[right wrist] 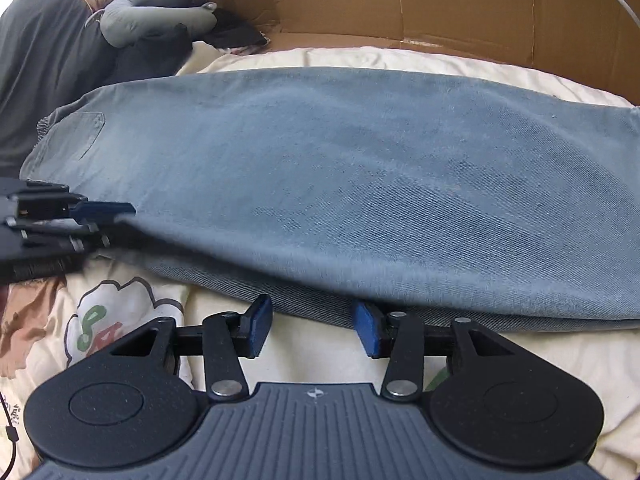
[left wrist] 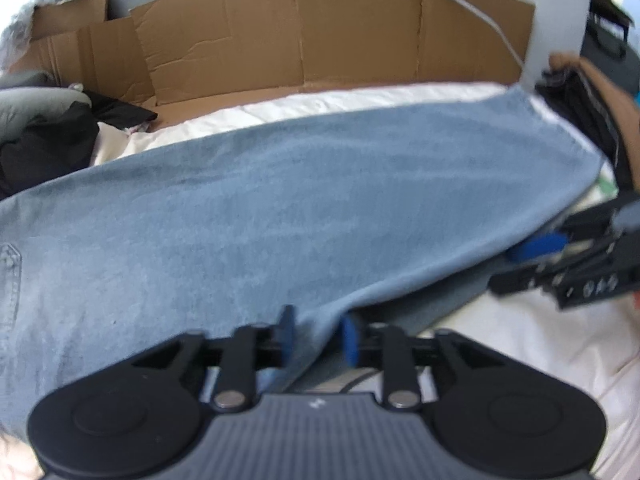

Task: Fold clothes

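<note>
Light-blue jeans lie flat across the cream bed sheet, filling mid-frame. The left claw is clamped on their near edge, lifting it; the right claw, fingers apart, holds nothing, just short of the hem. Cardboard lines the top.

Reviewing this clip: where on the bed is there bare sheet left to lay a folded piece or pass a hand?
Bare cream sheet lies between the jeans and the right gripper. A thin strip runs between the jeans and the cardboard. The far left corner is crowded with dark clothes; the left gripper grips the jeans' edge.
</note>
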### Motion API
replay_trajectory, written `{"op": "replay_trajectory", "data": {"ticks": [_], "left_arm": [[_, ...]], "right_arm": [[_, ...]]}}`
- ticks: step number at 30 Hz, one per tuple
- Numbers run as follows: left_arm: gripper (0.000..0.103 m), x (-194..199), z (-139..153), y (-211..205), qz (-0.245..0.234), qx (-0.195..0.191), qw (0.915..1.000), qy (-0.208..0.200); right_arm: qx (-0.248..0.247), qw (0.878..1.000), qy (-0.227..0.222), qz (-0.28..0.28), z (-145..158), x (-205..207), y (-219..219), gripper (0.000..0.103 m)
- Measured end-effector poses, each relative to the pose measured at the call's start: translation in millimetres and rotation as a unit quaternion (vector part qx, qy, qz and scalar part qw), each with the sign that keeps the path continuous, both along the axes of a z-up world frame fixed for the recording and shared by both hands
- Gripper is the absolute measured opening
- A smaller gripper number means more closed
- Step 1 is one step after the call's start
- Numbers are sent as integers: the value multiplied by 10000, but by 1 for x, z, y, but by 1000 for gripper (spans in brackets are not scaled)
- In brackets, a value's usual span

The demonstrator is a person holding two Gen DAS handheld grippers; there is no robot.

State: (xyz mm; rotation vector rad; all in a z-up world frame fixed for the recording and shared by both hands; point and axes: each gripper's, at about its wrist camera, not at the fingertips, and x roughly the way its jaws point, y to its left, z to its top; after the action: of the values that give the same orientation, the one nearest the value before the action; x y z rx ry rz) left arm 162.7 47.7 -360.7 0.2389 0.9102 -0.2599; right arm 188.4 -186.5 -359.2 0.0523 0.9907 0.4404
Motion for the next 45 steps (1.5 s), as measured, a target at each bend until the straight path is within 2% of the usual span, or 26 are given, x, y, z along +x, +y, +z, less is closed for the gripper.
{"op": "replay_trajectory", "data": {"ticks": [4,6,10,12,22,28,30,33,35,38,45], "left_arm": [[46,-6,-8,4,169,287,9994,85],[54,-10,-8,8,230,427,9988,42],[58,-15,-9,17,361,777,9963,3],[63,-16,-9,23,452,900,9949,24],[64,-28,-5,51,863,1502,9848,-114],[66,-35,4,76,1323,1625,9775,-228],[66,-36,6,89,1597,1535,9749,-217],[66,-41,12,109,2175,1191,9684,-281],[66,-46,15,122,2634,826,9605,-350],[74,-56,15,135,3185,472,9457,-447],[74,-68,6,150,3785,-457,9231,-511]], "right_arm": [[64,10000,54,-34,1,1,-3,51],[83,9999,64,-41,0,1,-3,51],[6,10000,57,35,0,1,-1,51],[-38,10000,81,30,1,2,0,51],[56,9999,91,133,4,0,6,52],[234,9991,52,342,10,0,13,52],[309,9984,36,468,13,0,15,52],[354,9975,72,603,14,1,22,52],[459,9968,112,643,16,2,28,52],[538,9966,169,599,16,4,42,52],[342,9956,-13,877,22,3,86,52]]}}
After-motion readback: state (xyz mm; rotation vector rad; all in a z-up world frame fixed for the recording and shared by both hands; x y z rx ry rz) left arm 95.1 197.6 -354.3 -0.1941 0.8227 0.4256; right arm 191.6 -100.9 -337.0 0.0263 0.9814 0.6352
